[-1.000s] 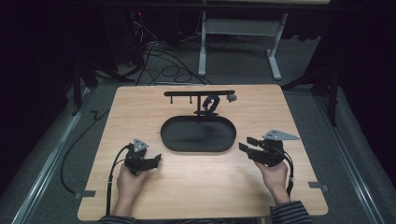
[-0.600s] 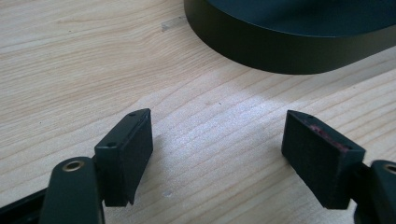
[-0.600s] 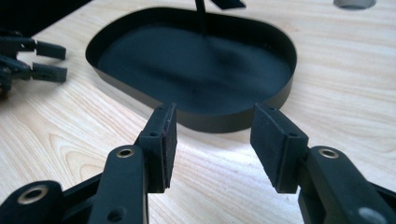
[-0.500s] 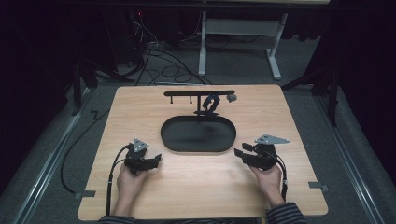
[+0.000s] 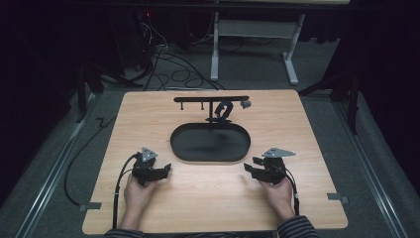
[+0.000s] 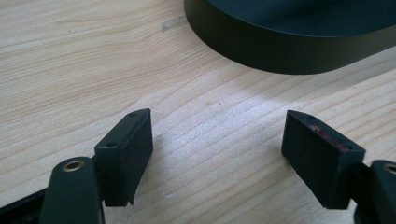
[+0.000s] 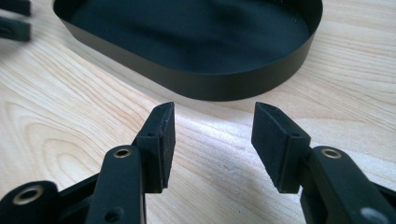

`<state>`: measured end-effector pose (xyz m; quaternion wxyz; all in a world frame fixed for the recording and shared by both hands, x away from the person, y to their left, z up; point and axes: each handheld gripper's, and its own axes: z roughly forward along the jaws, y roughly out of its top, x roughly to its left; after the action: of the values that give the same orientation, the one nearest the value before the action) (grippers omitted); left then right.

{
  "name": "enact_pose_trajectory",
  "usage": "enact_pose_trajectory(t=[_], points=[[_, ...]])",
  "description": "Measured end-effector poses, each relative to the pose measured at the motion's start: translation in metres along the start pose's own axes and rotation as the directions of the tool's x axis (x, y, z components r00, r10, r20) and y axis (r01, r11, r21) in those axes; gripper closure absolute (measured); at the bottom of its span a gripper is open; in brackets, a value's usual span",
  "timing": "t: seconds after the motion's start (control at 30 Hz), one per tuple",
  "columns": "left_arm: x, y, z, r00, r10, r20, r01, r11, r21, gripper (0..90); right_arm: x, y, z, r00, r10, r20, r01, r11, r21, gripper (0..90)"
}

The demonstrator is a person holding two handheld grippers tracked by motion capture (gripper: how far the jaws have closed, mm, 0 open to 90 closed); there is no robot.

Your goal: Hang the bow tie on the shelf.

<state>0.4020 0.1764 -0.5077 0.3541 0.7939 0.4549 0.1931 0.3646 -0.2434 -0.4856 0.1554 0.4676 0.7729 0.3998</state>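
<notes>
1. 2 grippers rest low over the bench point(image 5: 148, 124), each held in 1 hand near the front edge.
2. Left gripper point(image 5: 159, 171): released, jaws spread wide with bare wood between them in the left gripper view point(image 6: 217, 156). It sits toward the front-left corner, held by the left hand point(image 5: 136, 193), and grasps nothing.
3. Right gripper point(image 5: 252, 167): released, jaws apart with a narrower gap in the right gripper view point(image 7: 212, 140). It sits toward the front-right corner, held by the right hand point(image 5: 280, 196), and grasps nothing.
4. Both grippers point inward, toward the black oval tray point(image 5: 181, 148) between them.
5. Black oval tray: at the centre of the bench, well apart from all 4 edges. Its low wall is near the left jaws point(image 6: 280, 56) and near the right jaws point(image 7: 210, 86), touching neither. Its interior holds no visible object.
6. Black stand point(image 5: 210, 99): a horizontal bar just behind the tray, toward the rear edge. Small items hang from the bar; their type cannot be told.
7. Cables point(image 5: 168, 64) lie on the floor beyond the rear edge.
</notes>
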Motion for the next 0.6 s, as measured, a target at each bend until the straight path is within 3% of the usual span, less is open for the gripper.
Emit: enact_pose_trajectory(t=[0.23, 0.4, 0.6], points=[[0.000, 0.000, 0.000, 1.0000, 0.000, 0.000, 0.000, 1.0000, 0.000, 25.3, 0.005, -0.006, 0.011, 0.9985, -0.039, 0.037, 0.038, 0.999, 0.027, 49.8], [0.000, 0.000, 0.000, 1.0000, 0.001, 0.000, -0.001, 1.0000, 0.000, 25.3, 0.013, -0.010, 0.018, 0.9894, -0.126, 0.073, 0.121, 0.990, 0.066, 46.2], [0.000, 0.000, 0.000, 1.0000, 0.001, 0.001, -0.001, 1.0000, -0.002, 25.3, 0.015, -0.009, 0.019, 0.9886, -0.132, 0.073, 0.127, 0.989, 0.071, 42.3]])
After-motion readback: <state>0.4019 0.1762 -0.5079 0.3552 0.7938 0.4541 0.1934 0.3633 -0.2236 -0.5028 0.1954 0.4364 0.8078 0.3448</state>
